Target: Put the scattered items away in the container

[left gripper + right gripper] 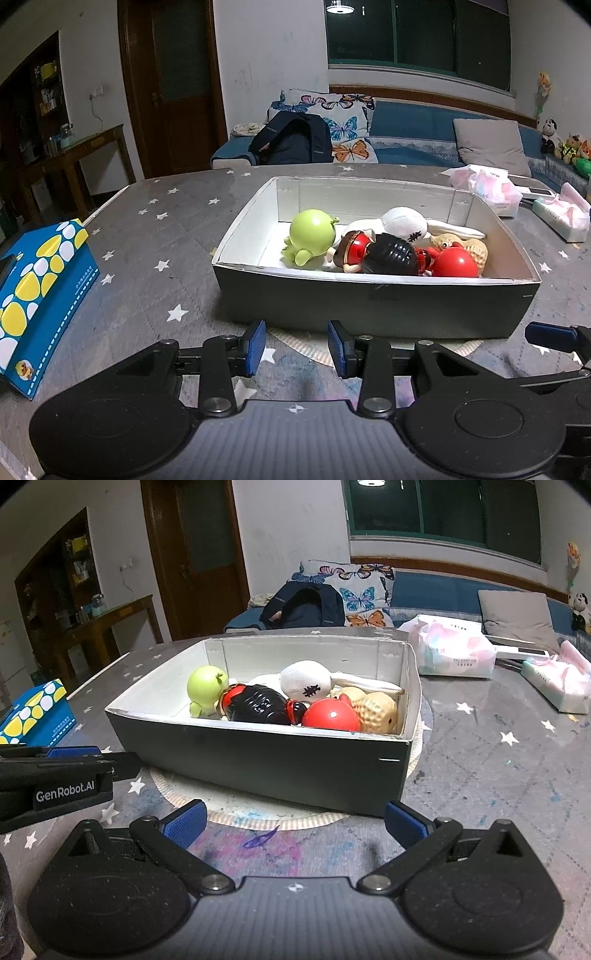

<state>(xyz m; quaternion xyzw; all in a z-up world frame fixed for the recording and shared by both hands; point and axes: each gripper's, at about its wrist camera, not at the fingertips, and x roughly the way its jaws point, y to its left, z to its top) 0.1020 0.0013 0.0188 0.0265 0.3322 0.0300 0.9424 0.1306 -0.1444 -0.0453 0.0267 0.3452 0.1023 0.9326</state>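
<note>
Looking from left to right, we find a blue-and-yellow box [40, 291] at the tabletop's [147, 288] left edge, then the container [373, 299] in the middle on a round mat [229, 808], then tissue packs [456, 653] to the right. Our left hand-held gripper [296, 349] hovers just short of the container's near wall with jaws parted and nothing between them; our right hand-held gripper [295, 821] is spread wide and also empty. We judge the toys gathered, so the step now is to check for strays before finishing. Inside the open box with its dark outside and white lining lie a green toy [312, 236], a black-haired doll [388, 254], a red ball toy [452, 264], a white plush [406, 223] and a tan figure [380, 709], packed against the right half.
</note>
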